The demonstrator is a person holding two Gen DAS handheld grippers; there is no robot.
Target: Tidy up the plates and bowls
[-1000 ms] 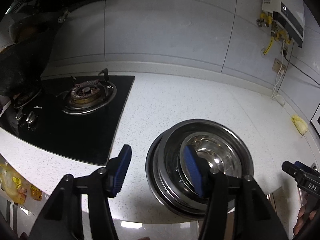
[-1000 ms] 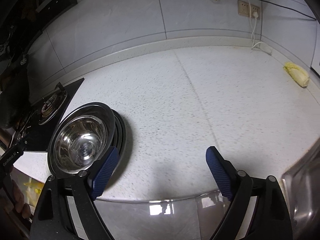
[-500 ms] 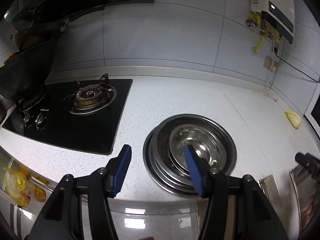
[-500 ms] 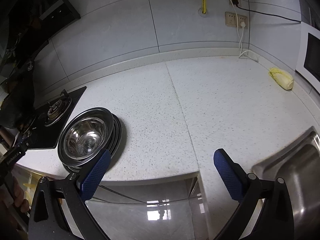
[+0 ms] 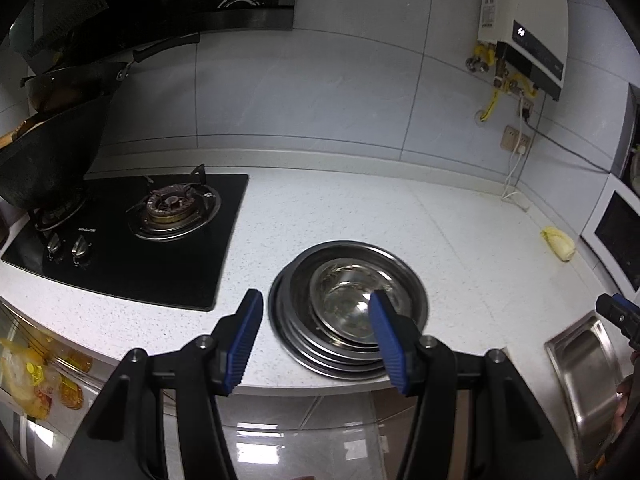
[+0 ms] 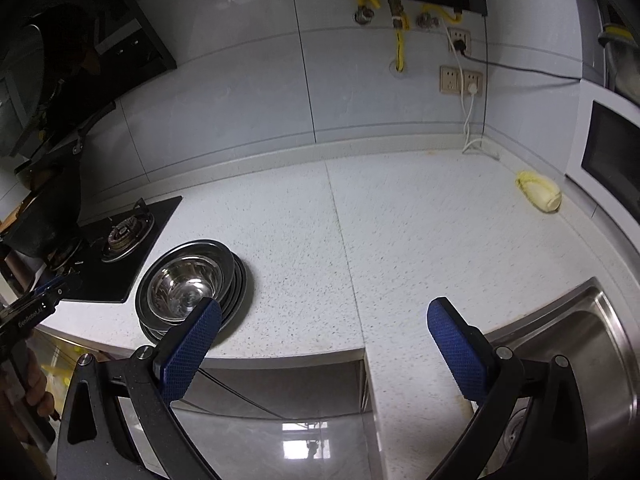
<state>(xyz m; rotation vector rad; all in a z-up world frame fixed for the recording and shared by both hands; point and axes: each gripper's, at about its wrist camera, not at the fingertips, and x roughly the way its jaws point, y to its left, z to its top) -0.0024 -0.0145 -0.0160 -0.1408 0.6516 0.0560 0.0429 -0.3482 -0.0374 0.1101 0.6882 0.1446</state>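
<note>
A stack of steel plates [image 5: 304, 344] with a steel bowl [image 5: 344, 300] nested on top sits near the counter's front edge; it also shows in the right wrist view [image 6: 236, 280], with the bowl [image 6: 180, 288] on top. My left gripper [image 5: 316, 336] is open and empty, held above and in front of the stack. My right gripper [image 6: 320, 352] is open and empty, off the counter's front edge, to the right of the stack.
A black gas hob [image 5: 132, 240] lies left of the stack, with a dark wok [image 5: 44, 164] on its far-left burner. A steel sink [image 6: 576, 360] is at the right. A cabbage [image 6: 538, 194] lies by the white oven [image 6: 608, 152].
Both grippers have pulled back and up from the counter; the stack looks smaller and farther. The left finger that hung over the bowl is now clear of it.
</note>
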